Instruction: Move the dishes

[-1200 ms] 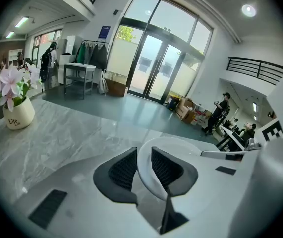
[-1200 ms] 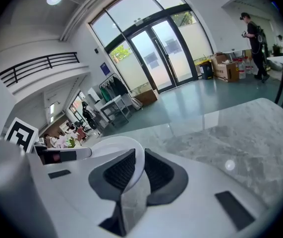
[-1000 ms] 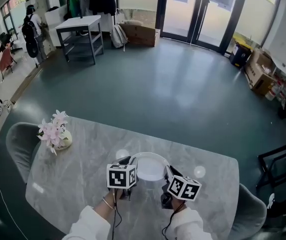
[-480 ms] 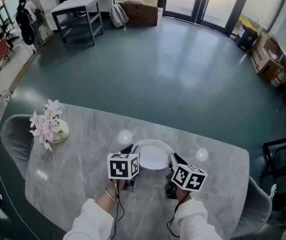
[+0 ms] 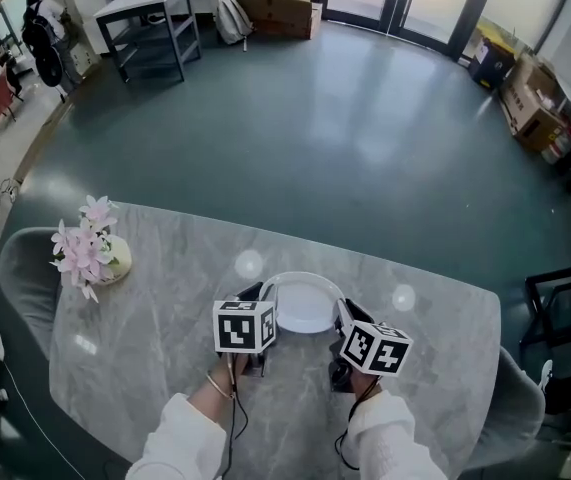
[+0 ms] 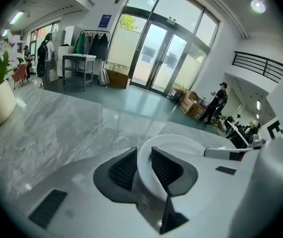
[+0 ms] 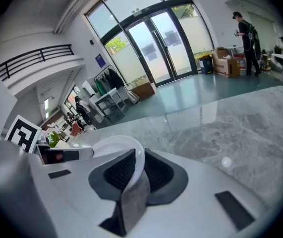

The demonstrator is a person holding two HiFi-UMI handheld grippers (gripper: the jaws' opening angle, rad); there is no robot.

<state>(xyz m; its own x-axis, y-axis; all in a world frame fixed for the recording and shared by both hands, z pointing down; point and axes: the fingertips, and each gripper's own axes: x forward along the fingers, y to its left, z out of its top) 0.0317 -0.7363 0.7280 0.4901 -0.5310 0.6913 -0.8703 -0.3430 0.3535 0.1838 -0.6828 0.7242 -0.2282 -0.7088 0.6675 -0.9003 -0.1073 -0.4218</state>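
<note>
We see 1 white, round, shallow plate [image 5: 303, 304] over the grey marble table [image 5: 155, 318], near its 6 o'clock edge. We cannot tell whether it touches the top.

The left gripper [image 5: 256, 294] clamps the plate's rim at 9 o'clock and the right gripper [image 5: 343, 312] clamps it at 3 o'clock. Each pair of jaws stands partly closed, with ribbed pads pressed on both faces of the rim.

A flower pot [image 5: 105, 258] stands well apart at 10 o'clock of the plate. 2 grey chairs [image 5: 25, 278] flank the table.

In the head view the marker cubes cover the jaws. Only the gripper views show the pads on the rim.
</note>
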